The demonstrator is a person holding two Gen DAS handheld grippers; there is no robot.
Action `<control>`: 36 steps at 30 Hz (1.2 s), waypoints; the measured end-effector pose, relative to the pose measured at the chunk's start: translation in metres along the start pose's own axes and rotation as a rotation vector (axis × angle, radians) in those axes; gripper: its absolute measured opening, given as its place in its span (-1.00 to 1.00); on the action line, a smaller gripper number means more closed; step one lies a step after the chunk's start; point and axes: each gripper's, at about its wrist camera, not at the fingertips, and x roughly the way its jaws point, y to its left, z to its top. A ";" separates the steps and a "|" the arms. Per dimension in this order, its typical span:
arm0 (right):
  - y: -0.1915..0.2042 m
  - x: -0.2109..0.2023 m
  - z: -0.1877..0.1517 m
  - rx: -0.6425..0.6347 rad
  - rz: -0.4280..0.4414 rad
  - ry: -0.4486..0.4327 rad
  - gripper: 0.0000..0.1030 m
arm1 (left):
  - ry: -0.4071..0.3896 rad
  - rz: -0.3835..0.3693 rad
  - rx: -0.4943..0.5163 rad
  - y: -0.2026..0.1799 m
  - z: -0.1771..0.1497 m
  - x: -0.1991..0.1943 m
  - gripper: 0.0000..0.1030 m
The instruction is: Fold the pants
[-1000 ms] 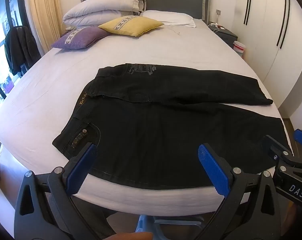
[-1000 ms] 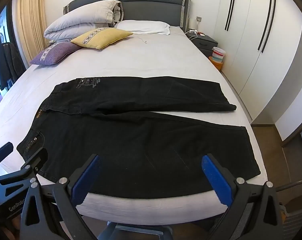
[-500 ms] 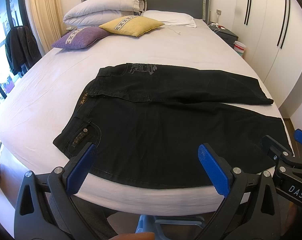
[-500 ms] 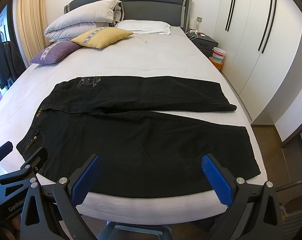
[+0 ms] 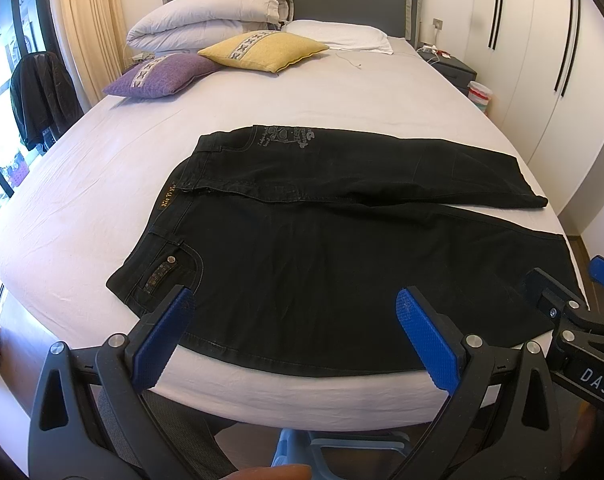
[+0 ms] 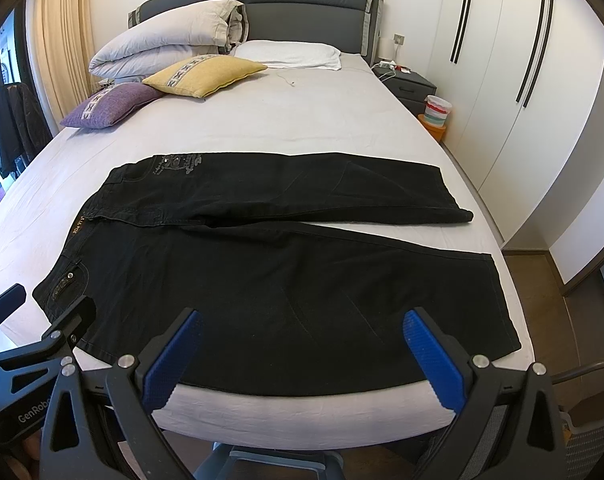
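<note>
Black pants (image 5: 322, 240) lie flat on the bed (image 5: 82, 208), waistband to the left, both legs stretching right; they also show in the right wrist view (image 6: 282, 280). The far leg lies slightly apart from the near leg. My left gripper (image 5: 294, 320) is open and empty, hovering above the near edge of the pants by the waist pocket. My right gripper (image 6: 302, 340) is open and empty above the near leg's lower edge. Each gripper shows at the edge of the other's view: the right one (image 5: 562, 312), the left one (image 6: 54, 328).
Pillows and a folded duvet (image 5: 222, 12) sit at the headboard, with a yellow cushion (image 5: 262, 50) and a purple cushion (image 5: 158, 76). A nightstand (image 6: 410, 84) and white wardrobe (image 6: 522, 100) stand right. A dark jacket (image 5: 42, 96) hangs left. A chair (image 6: 582, 420) stands below the bed edge.
Both grippers have shifted very slightly; the view barely changes. The pants have not moved.
</note>
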 end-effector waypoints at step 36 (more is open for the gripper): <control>0.000 -0.003 -0.002 0.000 0.004 -0.001 1.00 | 0.001 0.005 -0.001 0.002 0.000 -0.001 1.00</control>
